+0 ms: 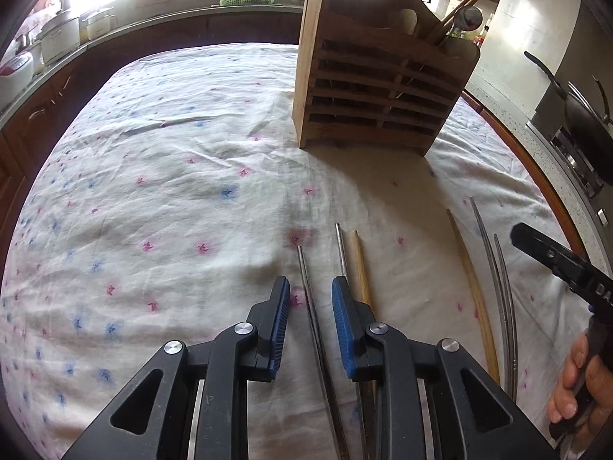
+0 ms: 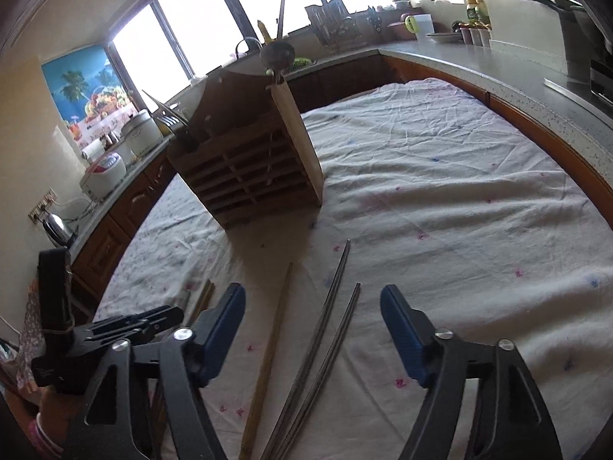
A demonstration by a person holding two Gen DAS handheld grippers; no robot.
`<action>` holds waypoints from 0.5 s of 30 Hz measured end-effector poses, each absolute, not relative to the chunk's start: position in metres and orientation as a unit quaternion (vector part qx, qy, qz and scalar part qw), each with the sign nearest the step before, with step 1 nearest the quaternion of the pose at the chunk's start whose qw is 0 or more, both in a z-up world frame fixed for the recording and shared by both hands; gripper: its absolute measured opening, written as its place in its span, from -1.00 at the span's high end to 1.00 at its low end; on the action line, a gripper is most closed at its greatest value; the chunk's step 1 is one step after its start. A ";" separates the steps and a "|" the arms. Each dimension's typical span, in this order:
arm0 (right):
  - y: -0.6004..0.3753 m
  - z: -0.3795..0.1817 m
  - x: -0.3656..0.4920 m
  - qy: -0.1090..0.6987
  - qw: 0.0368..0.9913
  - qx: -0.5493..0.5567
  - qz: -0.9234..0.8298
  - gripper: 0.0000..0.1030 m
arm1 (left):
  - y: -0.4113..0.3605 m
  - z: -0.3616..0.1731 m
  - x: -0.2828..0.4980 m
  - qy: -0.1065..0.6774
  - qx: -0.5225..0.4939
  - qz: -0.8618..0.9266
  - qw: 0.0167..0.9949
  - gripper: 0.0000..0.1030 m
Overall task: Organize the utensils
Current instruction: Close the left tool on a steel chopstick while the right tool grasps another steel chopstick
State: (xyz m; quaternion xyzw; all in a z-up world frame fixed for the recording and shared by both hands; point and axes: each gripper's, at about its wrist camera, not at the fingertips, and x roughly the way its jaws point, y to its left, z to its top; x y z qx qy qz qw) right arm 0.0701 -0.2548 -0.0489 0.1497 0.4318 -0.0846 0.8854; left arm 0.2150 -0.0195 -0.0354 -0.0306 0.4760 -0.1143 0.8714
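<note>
A slatted wooden utensil holder [image 1: 379,88] [image 2: 249,165] stands on the flowered tablecloth [image 1: 172,191], with a ladle and sticks poking from its top. My left gripper [image 1: 311,306] hovers low over the cloth, its jaws narrowly apart around one metal chopstick [image 1: 306,280] without pressing it. Just right of it lie another metal chopstick [image 1: 341,249] and a wooden chopstick [image 1: 360,264]. My right gripper [image 2: 312,318] is open wide above a long wooden chopstick [image 2: 274,337] and two metal chopsticks [image 2: 329,306]. These show in the left wrist view as the curved metal pair [image 1: 494,260].
Kitchen counters ring the table on three sides. A black pan [image 1: 582,115] sits on the stove at right, and a kettle [image 2: 57,230] and rice cookers stand on the left counter. A person's hand [image 1: 574,383] holds the right gripper close beside the left one.
</note>
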 end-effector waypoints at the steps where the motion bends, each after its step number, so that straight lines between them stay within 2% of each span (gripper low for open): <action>1: -0.257 -0.055 0.077 0.441 0.881 0.146 -0.089 -0.02 | -0.022 -0.035 0.217 0.476 -0.028 -0.114 0.872 0.56; 5: -0.262 -0.076 0.104 0.474 0.865 0.126 -0.103 0.23 | -0.024 -0.038 0.220 0.472 -0.025 -0.117 0.874 0.60; 9: -0.256 -0.083 0.122 0.482 0.864 0.085 -0.117 0.34 | -0.023 -0.041 0.222 0.465 -0.017 -0.112 0.878 0.88; 10: -0.253 -0.084 0.125 0.484 0.864 0.074 -0.120 0.42 | -0.023 -0.042 0.222 0.464 -0.019 -0.113 0.879 0.90; 11: -0.251 -0.085 0.128 0.486 0.863 0.062 -0.125 0.63 | -0.021 -0.042 0.223 0.463 -0.023 -0.116 0.878 0.90; 13: -0.252 -0.086 0.131 0.489 0.861 0.057 -0.125 0.84 | -0.019 -0.042 0.223 0.464 -0.027 -0.119 0.878 0.91; 15: -0.253 -0.086 0.130 0.488 0.862 0.066 -0.117 0.86 | -0.016 -0.041 0.223 0.465 -0.039 -0.124 0.876 0.93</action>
